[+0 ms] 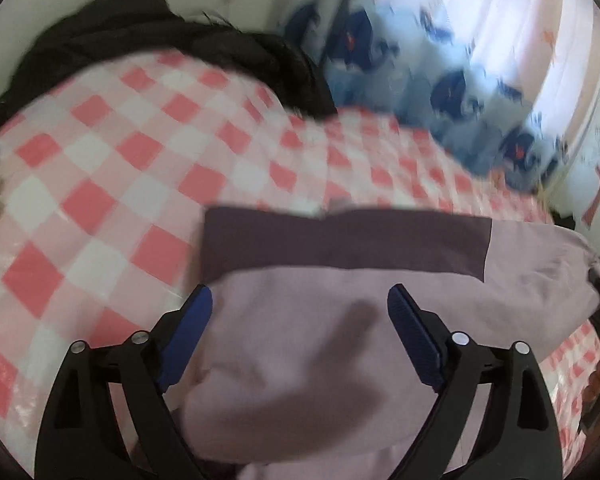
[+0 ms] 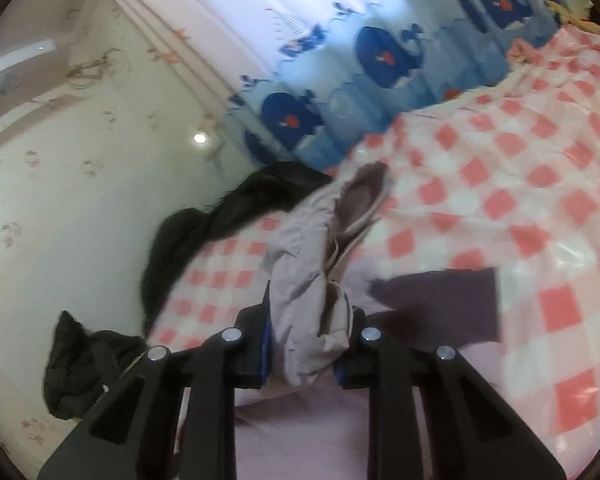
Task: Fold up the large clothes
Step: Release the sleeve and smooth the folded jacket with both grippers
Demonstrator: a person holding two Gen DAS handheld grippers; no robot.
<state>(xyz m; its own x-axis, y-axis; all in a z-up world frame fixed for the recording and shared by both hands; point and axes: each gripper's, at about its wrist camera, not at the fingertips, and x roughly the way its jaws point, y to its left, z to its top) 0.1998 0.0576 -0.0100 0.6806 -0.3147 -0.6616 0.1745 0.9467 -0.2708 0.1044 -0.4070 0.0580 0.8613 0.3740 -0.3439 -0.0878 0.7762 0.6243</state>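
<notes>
A large pale lilac garment (image 1: 320, 344) with a dark purple band (image 1: 348, 240) lies on the pink-and-white checked sheet (image 1: 112, 168). My left gripper (image 1: 300, 312) hovers over its lilac part, jaws wide open, with nothing between the blue pads (image 1: 188, 332). In the right wrist view my right gripper (image 2: 306, 344) is shut on a bunched fold of the lilac garment (image 2: 312, 280), lifted off the sheet (image 2: 520, 184); the fold runs up to an open cuff. The dark purple band (image 2: 444, 300) lies just right of it.
A black garment (image 1: 148, 40) is heaped at the sheet's far edge by the wall; it appears as black garment (image 2: 220, 224) in the right view, with another dark piece (image 2: 84, 372) lower. A whale-print curtain (image 2: 380, 64) hangs behind the bed.
</notes>
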